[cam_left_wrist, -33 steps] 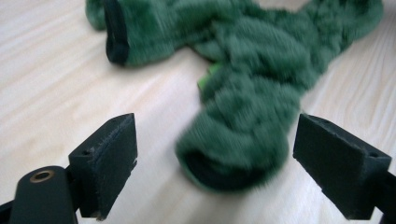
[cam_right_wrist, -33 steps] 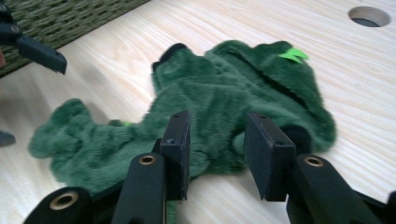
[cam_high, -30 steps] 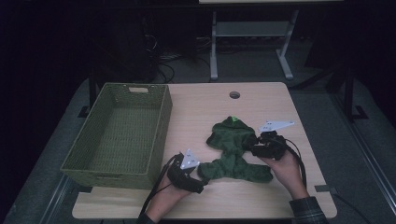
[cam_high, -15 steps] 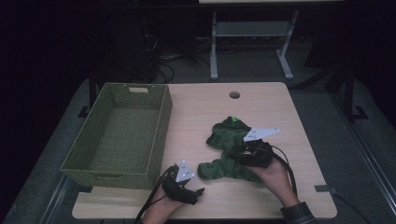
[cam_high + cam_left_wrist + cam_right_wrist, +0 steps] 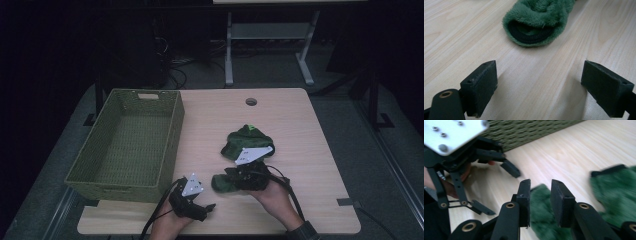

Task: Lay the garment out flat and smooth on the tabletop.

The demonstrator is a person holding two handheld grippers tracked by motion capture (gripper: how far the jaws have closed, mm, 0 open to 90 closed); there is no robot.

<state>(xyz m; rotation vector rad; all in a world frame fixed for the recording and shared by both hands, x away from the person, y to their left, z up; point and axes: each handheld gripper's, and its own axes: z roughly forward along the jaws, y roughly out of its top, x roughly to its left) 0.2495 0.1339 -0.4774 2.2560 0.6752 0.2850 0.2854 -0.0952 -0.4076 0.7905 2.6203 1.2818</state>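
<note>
High view: we are looking down on the wooden table (image 5: 300, 125), with the woven green basket (image 5: 130, 145) sitting at its left side. Right of the basket, we are seeing the green fuzzy slippers (image 5: 247, 140) lying near the front edge. Our right gripper (image 5: 235, 181) is resting over the nearer slipper, its jaws having just been closing, a narrow gap left; whether they pinch the plush we cannot tell. Our left gripper (image 5: 537, 87) is standing released, just short of that slipper's opening.
</note>
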